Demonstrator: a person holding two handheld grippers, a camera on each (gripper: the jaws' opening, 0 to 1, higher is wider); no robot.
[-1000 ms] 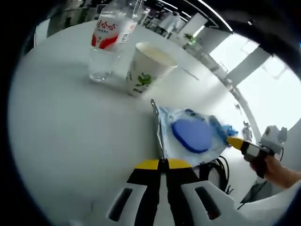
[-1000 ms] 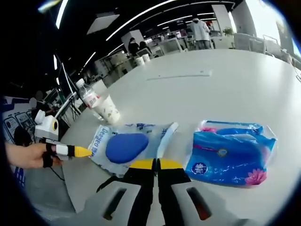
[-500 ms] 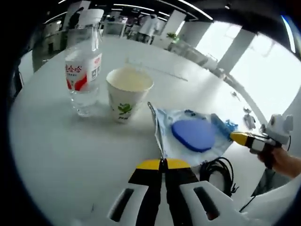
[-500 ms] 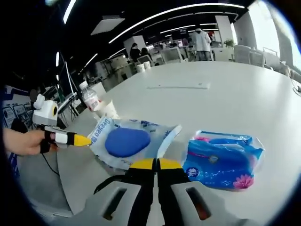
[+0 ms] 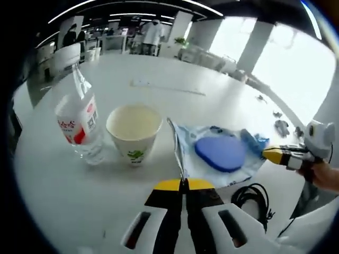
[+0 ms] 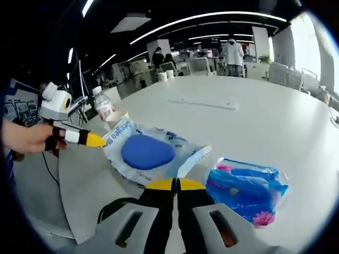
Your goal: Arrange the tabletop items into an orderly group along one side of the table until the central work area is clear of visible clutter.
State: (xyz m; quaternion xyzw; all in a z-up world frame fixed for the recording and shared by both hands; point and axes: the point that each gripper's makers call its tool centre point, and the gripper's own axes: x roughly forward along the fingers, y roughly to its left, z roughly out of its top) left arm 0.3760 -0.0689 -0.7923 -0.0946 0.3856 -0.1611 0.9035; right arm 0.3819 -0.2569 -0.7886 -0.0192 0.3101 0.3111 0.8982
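Gripping one edge of the clear packet [image 5: 212, 153], left gripper [image 5: 184, 184] has its yellow-tipped jaws pressed together on the plastic rim, straight ahead of its own tips; the packet holds a blue oval pad [image 5: 220, 152] and is lifted off the white table [image 5: 63, 196], stretched between the two tools; right gripper [image 6: 175, 184] likewise clenched on the opposite edge of the same packet [image 6: 153, 156], jaws closed with the film pinched between them; the blue pad [image 6: 146, 151] sits just beyond its tips, to their left.

In the left gripper view: paper cup [image 5: 133, 133] with a green print stands upright ahead and to the left of the jaws, empty as far as can be seen; just beside it, further left, a water bottle [image 5: 79, 119] with red and white label, upright, near the cup, whether touching cannot be told; the other gripper's yellow tip meets the packet's far side, a hand [image 5: 324, 177] behind it; black cable [image 5: 254, 198] lies to the right of the jaws.

In the right gripper view: blue tissue pack [image 6: 244, 190] lies flat on the table just right of the jaws, apart from the packet; cup and bottle [image 6: 104, 108] stand beyond the packet, up and left; a hand [image 6: 26, 138] holds the other gripper at far left; people and chairs in the background.
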